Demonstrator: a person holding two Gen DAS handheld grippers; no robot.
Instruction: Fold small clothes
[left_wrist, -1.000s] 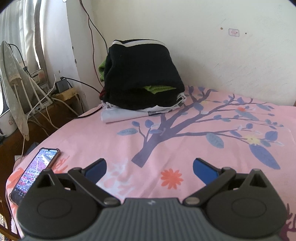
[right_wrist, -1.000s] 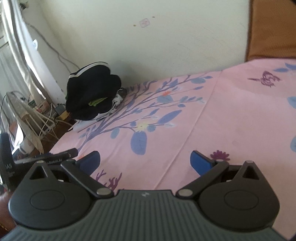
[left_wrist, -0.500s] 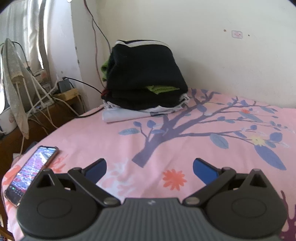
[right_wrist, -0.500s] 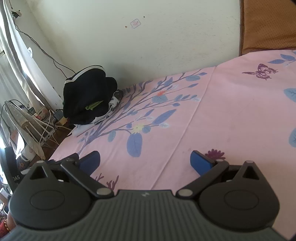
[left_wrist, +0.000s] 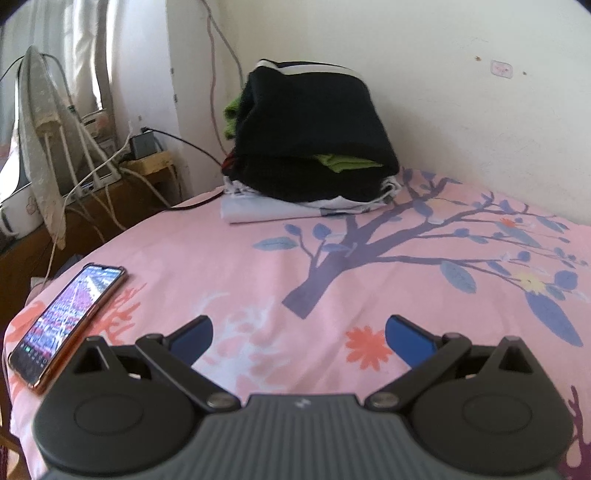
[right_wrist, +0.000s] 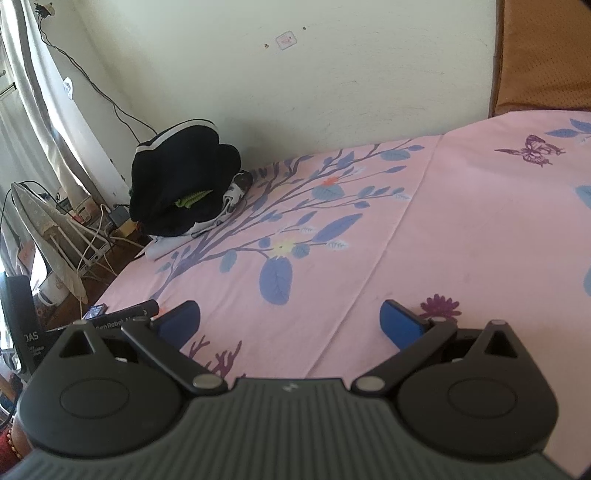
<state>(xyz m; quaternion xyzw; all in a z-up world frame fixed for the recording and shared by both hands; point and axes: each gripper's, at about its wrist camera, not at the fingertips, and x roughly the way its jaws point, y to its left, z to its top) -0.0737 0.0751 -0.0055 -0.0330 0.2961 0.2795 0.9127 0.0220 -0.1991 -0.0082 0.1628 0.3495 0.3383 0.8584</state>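
Observation:
A pile of folded clothes (left_wrist: 310, 140), mostly black with green and white pieces, sits at the far left corner of the pink floral bedsheet (left_wrist: 258, 266) against the wall. It also shows in the right wrist view (right_wrist: 181, 188). My left gripper (left_wrist: 299, 336) is open and empty, held above the sheet well short of the pile. My right gripper (right_wrist: 290, 321) is open and empty above the sheet, further right and far from the pile.
A phone (left_wrist: 66, 325) with a lit screen lies at the bed's left edge. Left of the bed are a wooden stand with cables (left_wrist: 122, 173) and a cloth-covered object (left_wrist: 40, 140). A white wall (left_wrist: 443, 92) runs behind. An orange cushion (right_wrist: 543, 55) is at the far right.
Both views have shifted: the left gripper has drifted left and slightly nearer the pile; the right view now shows more of the bed, with the pile further off. Both jaws stay open.

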